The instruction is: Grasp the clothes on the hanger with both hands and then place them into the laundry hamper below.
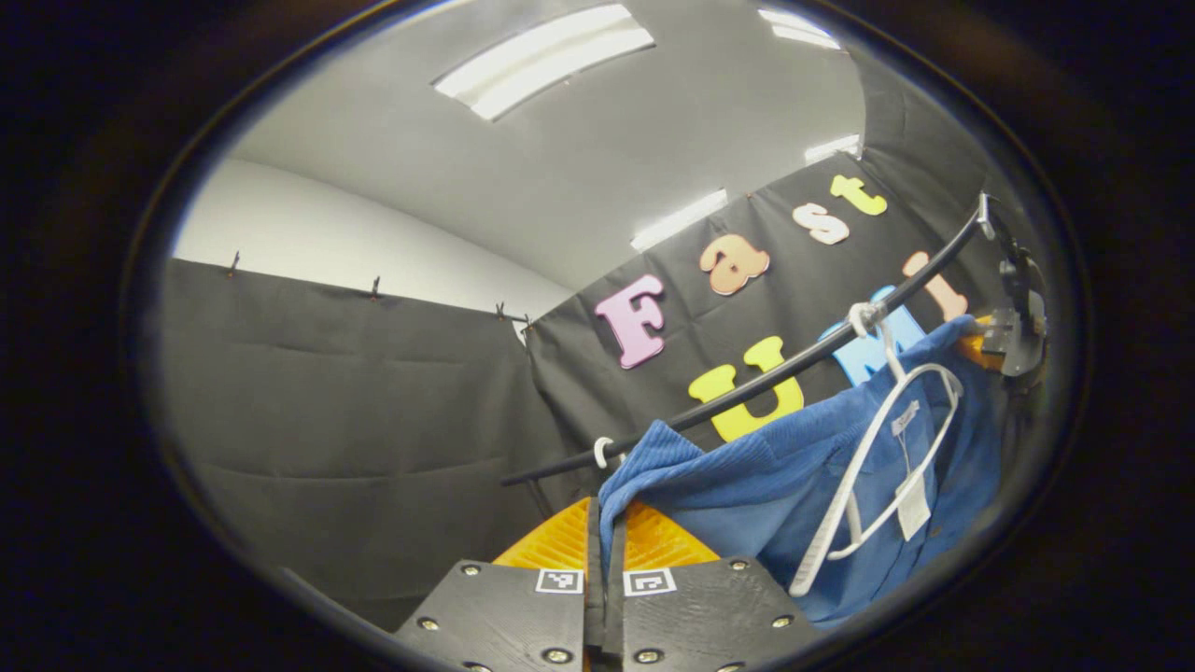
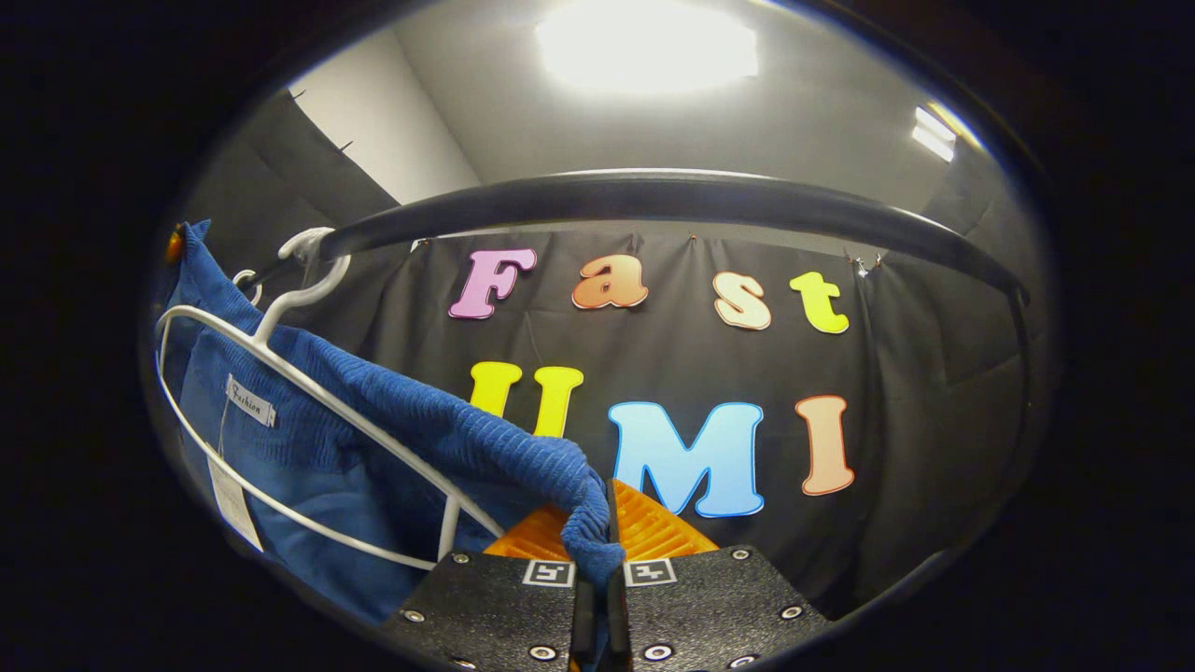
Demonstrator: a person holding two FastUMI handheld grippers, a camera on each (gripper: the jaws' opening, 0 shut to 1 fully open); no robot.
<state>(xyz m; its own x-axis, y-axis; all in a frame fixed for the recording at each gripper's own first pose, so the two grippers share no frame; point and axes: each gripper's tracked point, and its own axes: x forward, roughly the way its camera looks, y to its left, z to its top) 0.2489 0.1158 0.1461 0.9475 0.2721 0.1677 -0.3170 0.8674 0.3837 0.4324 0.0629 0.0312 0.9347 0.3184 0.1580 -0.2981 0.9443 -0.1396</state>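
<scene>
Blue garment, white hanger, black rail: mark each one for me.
blue garment [image 1: 747, 485], left gripper view, ribbed fabic near its pinched edge
white hanger [image 2: 308, 387], right gripper view, upper sloping arm
black rail [image 2: 653, 198], right gripper view, middle of the bar

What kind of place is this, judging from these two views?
Probably an indoor recording booth set up as a laundry corner: black cloth walls, a dark clothes rail, and a blue garment on a white hanger, under ceiling lights.
</scene>
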